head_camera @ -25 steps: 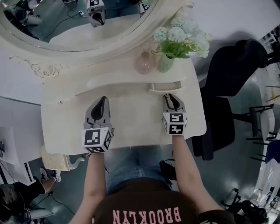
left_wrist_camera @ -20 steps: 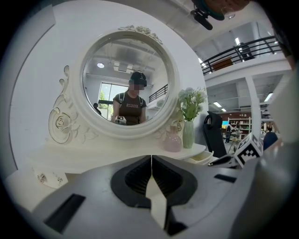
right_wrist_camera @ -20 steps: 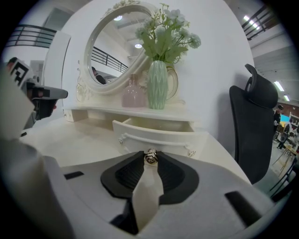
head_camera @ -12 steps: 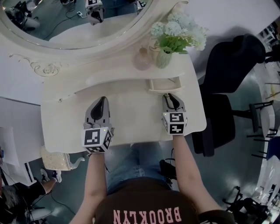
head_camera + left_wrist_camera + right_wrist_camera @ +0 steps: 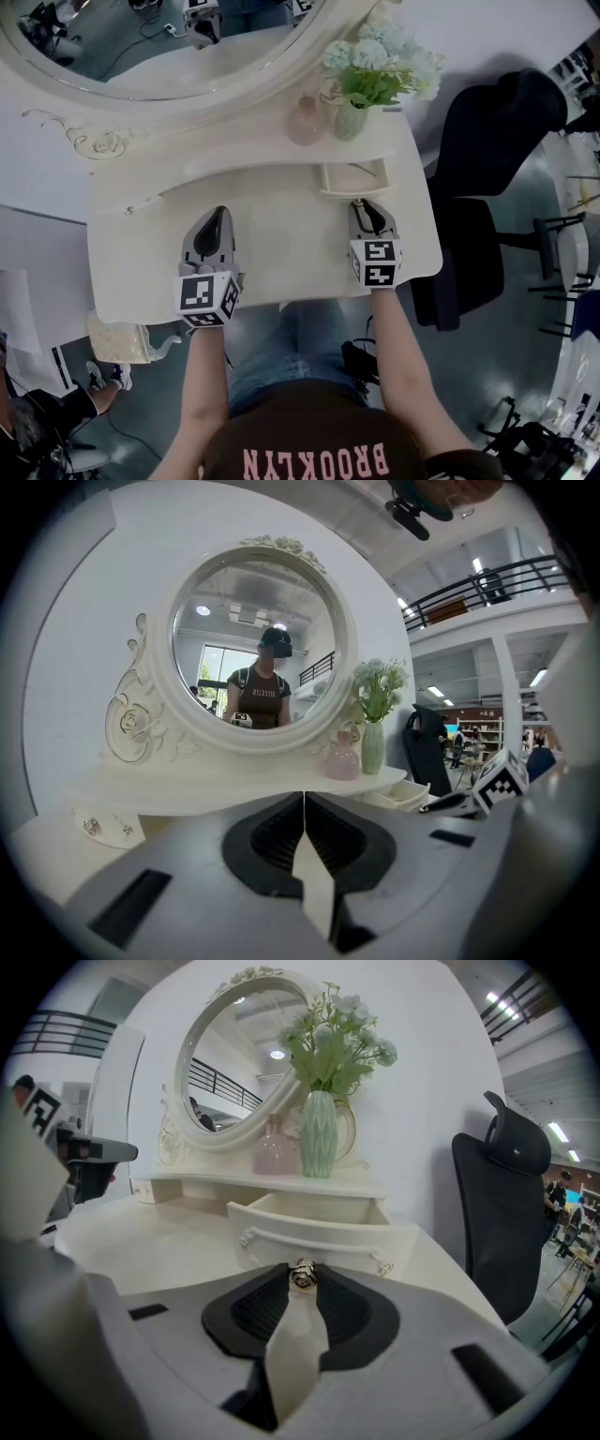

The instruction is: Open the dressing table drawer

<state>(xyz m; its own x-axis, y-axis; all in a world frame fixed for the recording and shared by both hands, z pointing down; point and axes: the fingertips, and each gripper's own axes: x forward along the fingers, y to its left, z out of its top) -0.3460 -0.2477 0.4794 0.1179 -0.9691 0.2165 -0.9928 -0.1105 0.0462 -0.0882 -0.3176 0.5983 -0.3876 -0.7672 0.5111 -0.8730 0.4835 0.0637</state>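
The white dressing table (image 5: 272, 244) has a small right-hand drawer (image 5: 354, 178) pulled partly out, its pale inside showing. My right gripper (image 5: 362, 206) is shut on the drawer's small metal knob (image 5: 302, 1274), which sits pinched between the fingertips in front of the curved drawer front (image 5: 319, 1237). My left gripper (image 5: 217, 216) hovers over the left half of the tabletop, jaws shut together with nothing in them (image 5: 304, 803). From the left gripper view the open drawer (image 5: 410, 794) shows at the right.
A pink bottle (image 5: 306, 122) and a green vase of flowers (image 5: 352, 117) stand on the shelf above the drawer, below the oval mirror (image 5: 159, 37). A second small drawer (image 5: 103, 827) sits at the left. A black office chair (image 5: 487, 187) stands right of the table.
The drawer has slid a little farther out toward me, with more of its inside showing. The left gripper has kept still.
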